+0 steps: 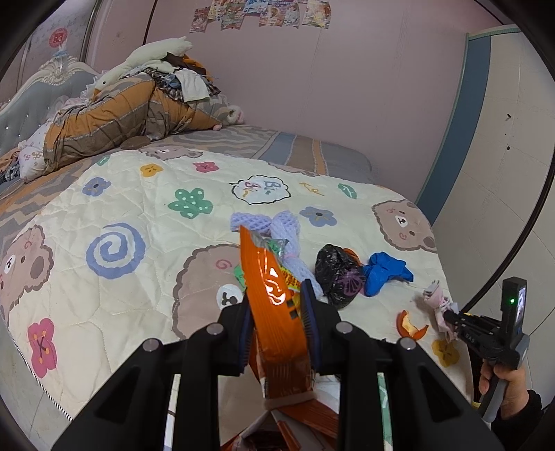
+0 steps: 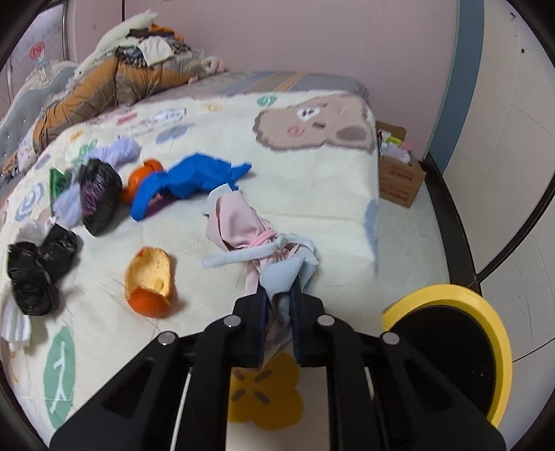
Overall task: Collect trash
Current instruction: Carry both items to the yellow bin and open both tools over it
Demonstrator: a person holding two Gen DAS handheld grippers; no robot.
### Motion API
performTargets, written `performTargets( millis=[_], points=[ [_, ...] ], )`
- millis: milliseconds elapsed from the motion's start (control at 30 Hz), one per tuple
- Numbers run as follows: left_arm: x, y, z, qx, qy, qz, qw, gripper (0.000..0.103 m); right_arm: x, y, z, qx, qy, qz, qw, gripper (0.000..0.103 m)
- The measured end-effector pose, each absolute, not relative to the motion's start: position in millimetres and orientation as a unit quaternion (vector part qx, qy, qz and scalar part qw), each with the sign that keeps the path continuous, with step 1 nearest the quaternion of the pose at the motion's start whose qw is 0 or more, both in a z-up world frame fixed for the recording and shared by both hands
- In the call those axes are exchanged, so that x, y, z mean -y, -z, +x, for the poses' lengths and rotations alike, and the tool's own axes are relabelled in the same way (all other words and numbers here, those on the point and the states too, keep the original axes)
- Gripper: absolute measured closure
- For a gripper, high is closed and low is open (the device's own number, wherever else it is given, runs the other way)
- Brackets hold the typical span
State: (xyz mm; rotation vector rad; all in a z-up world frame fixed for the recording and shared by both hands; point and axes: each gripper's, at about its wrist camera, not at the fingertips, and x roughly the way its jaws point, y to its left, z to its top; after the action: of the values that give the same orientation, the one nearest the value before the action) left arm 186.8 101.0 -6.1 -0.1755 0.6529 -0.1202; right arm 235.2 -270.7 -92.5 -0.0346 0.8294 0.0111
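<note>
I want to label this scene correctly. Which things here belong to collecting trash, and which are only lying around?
Job:
orange snack bag in left gripper
pink-blue wad in right gripper
orange peel
black bags
blue wad
yellow-rimmed bin

Lying about:
folded quilt
cardboard box

Left hand-held gripper [image 1: 277, 312] and right hand-held gripper [image 2: 279, 305] both clamped.

Soft even indoor light, glare on the orange wrapper [image 1: 274, 288], blurred right view, fisheye-bent edges.

I see a bed [image 1: 104, 312] with a cartoon quilt [image 2: 312, 194], a clothes heap [image 1: 138, 100] by its headboard [image 1: 31, 93], and posters [image 1: 263, 14] on the pink wall [image 1: 347, 86].
</note>
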Motion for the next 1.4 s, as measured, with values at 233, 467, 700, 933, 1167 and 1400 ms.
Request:
performTargets(
  millis=[233, 467, 700, 933, 1167, 1400],
  points=[
    [-77.8, -1.0, 181.1, -0.317, 0.085, -0.076, 0.941, 0.078, 285.8, 59.8, 205.5, -0.379, -0.011, 0.011, 0.925, 0.092],
    [-38.5, -12.3, 174.7, -0.315, 0.126, -0.065, 0.938, 0.078, 310.4, 29.8, 169.9, -0.353, -0.007, 0.037, 0.935, 0.092],
    [12.9, -21.5, 169.3, -0.316, 0.175, -0.046, 0.931, 0.078, 338.3, 10.7, 141.5, -0.335, 0.013, 0.046, 0.941, 0.092],
    [60.5, -24.0, 164.7, -0.321, 0.220, -0.036, 0.920, 0.078, 365.5, 5.4, 120.0, -0.325, 0.035, 0.057, 0.943, 0.092],
    [110.2, -20.1, 163.4, -0.329, 0.255, -0.025, 0.909, 0.078, 394.0, 8.5, 108.1, -0.325, 0.055, 0.080, 0.941, 0.092],
    [171.6, -12.1, 163.5, -0.334, 0.303, -0.002, 0.892, 0.078, 419.0, 10.3, 95.4, -0.323, 0.081, 0.083, 0.939, 0.092]
  ],
)
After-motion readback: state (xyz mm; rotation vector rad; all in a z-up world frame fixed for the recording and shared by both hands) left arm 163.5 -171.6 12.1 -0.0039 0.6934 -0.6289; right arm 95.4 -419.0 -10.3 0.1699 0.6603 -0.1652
